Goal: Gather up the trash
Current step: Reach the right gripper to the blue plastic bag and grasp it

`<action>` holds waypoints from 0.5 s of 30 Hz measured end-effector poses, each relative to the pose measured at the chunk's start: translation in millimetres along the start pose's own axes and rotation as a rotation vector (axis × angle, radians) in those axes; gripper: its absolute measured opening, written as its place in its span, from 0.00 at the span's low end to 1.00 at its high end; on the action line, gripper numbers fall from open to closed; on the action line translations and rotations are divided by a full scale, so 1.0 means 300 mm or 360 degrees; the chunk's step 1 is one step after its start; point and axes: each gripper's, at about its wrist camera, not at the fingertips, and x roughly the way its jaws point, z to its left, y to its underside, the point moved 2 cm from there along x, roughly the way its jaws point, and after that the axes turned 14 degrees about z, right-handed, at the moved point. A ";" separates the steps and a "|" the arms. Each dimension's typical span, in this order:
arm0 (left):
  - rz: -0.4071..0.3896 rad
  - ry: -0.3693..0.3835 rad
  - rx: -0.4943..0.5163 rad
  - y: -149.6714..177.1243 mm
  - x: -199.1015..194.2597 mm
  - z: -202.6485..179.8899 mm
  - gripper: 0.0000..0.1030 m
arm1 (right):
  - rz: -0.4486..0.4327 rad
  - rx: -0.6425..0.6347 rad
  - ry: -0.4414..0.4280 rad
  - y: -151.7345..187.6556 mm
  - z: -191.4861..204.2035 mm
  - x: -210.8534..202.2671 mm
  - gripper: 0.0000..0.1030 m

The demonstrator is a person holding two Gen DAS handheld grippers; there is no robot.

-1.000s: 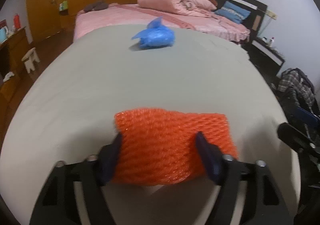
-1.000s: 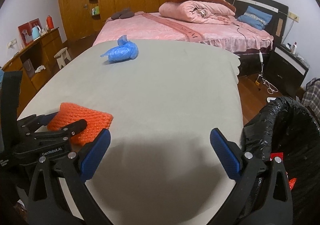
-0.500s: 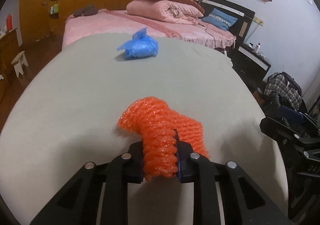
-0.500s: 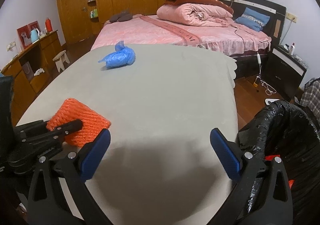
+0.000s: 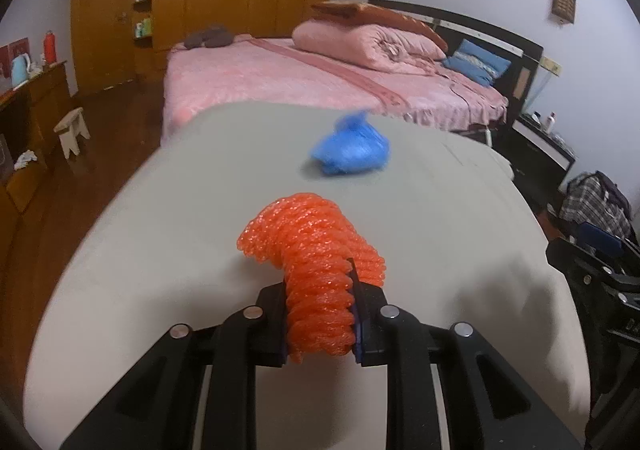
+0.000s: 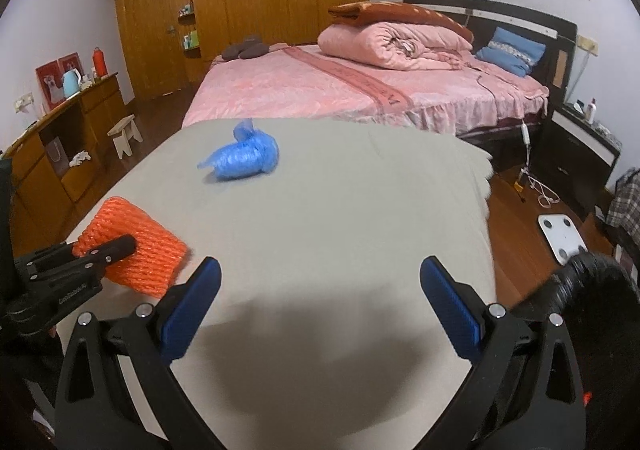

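Observation:
An orange foam net sleeve [image 5: 316, 250] is squeezed between the pads of my left gripper [image 5: 320, 314], which is shut on it and holds it just above the grey table [image 5: 460, 218]. The same orange net [image 6: 132, 246] shows at the left of the right wrist view, pinched by the left gripper [image 6: 100, 254]. A crumpled blue plastic bag [image 5: 352, 150] lies farther back on the table, also seen as the blue bag [image 6: 244, 158]. My right gripper [image 6: 320, 302] stands open over the table's near part with nothing between its blue pads. A black trash bag [image 6: 600, 290] sits at the right.
A pink bed [image 6: 360, 90] with a rolled quilt stands behind the table. A wooden sideboard [image 6: 60, 138] and small stool [image 6: 126, 134] are at the left. A white scale [image 6: 560, 238] and cables lie on the wood floor at the right, near a dark nightstand [image 6: 580, 154].
My left gripper closed on the orange net, crumpling it, and lifted it off the table. Both grippers shifted; the black trash bag slid toward the right edge of the right view.

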 end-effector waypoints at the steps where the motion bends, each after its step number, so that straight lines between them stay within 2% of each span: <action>1: -0.0012 -0.0012 -0.0007 -0.017 0.001 0.016 0.21 | -0.0006 -0.0010 -0.0006 -0.030 0.013 0.015 0.94; 10: -0.0076 -0.0097 -0.0091 -0.167 0.065 0.151 0.21 | -0.0012 -0.0074 -0.0039 -0.248 0.111 0.186 0.94; 15: -0.0103 -0.0124 -0.0133 -0.238 0.115 0.220 0.21 | 0.0021 -0.0055 -0.0073 -0.321 0.145 0.295 0.94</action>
